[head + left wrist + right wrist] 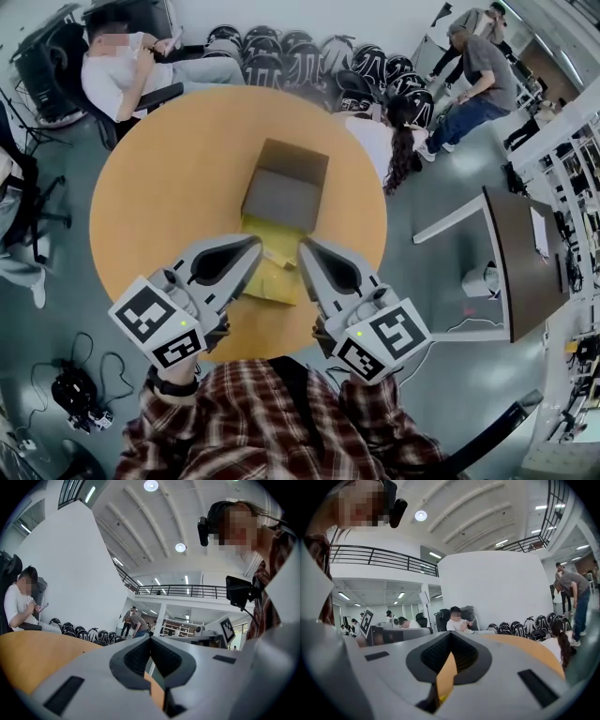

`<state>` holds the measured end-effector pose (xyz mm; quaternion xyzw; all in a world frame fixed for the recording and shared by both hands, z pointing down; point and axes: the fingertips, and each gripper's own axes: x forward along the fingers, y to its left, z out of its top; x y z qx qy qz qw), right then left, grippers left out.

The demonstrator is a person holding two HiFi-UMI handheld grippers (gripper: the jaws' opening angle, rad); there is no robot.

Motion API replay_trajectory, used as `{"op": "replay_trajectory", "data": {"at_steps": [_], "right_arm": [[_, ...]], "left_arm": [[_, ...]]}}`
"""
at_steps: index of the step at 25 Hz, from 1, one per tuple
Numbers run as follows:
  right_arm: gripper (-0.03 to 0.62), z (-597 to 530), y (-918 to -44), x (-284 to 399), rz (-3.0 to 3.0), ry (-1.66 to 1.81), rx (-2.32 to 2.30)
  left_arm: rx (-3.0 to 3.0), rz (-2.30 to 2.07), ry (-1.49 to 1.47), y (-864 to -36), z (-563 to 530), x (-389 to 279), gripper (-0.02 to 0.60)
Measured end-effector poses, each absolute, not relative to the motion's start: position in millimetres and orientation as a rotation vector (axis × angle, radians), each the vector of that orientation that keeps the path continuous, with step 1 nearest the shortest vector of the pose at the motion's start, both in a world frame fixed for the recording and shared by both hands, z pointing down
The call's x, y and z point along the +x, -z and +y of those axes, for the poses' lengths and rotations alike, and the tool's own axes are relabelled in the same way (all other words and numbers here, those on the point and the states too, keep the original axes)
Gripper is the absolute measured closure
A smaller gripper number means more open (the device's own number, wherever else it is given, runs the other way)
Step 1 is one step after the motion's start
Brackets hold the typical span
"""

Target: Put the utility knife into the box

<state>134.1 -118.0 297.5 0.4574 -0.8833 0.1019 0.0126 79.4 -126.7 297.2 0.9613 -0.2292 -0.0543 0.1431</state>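
Head view: a round orange tabletop (159,187) with an open cardboard box (295,159) at its middle, flaps spread. A yellow sheet (267,281) runs from the box's near side toward the tabletop's near edge. The left gripper (251,246) and right gripper (306,248) hover over that sheet, tips angled toward each other and just apart. Between the tips a small pale oblong (279,260) lies on the sheet. It may be the utility knife, but it is too small to be sure, and the box's grey inside shows no knife that I can make out

Left gripper view: the jaws are pressed together with nothing between them. The tabletop's edge shows at the left, and a seated person (18,602) is beyond it

Right gripper view: these jaws also meet at the tips and carry nothing. Through the slot below the tips, orange tabletop and a sliver of yellow show

Step in hand, as a judgement: neither gripper holds the knife. If the pale oblong is the knife, it waits beside the box, and a jaw pair would need to part and straddle it. If not, the knife may already be inside the box

Only the head view shows the box and sheet. Only the gripper views settle that both jaws are clenched and empty
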Motion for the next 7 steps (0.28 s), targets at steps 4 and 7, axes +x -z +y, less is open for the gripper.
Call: {"op": "replay_trajectory", "data": {"at_steps": [4, 7], "right_arm": [[0.583, -114.7, -299.0, 131.8, -2.755, -0.316, 1.419], [0.583, -111.7, -298.9, 130.7, -2.756, -0.316, 1.417]], "left_arm": [[2.772, -0.659, 0.156, -299.6, -123.1, 77.6, 0.571], [2.772, -0.657, 0.157, -299.9, -119.4, 76.5, 0.571]]}}
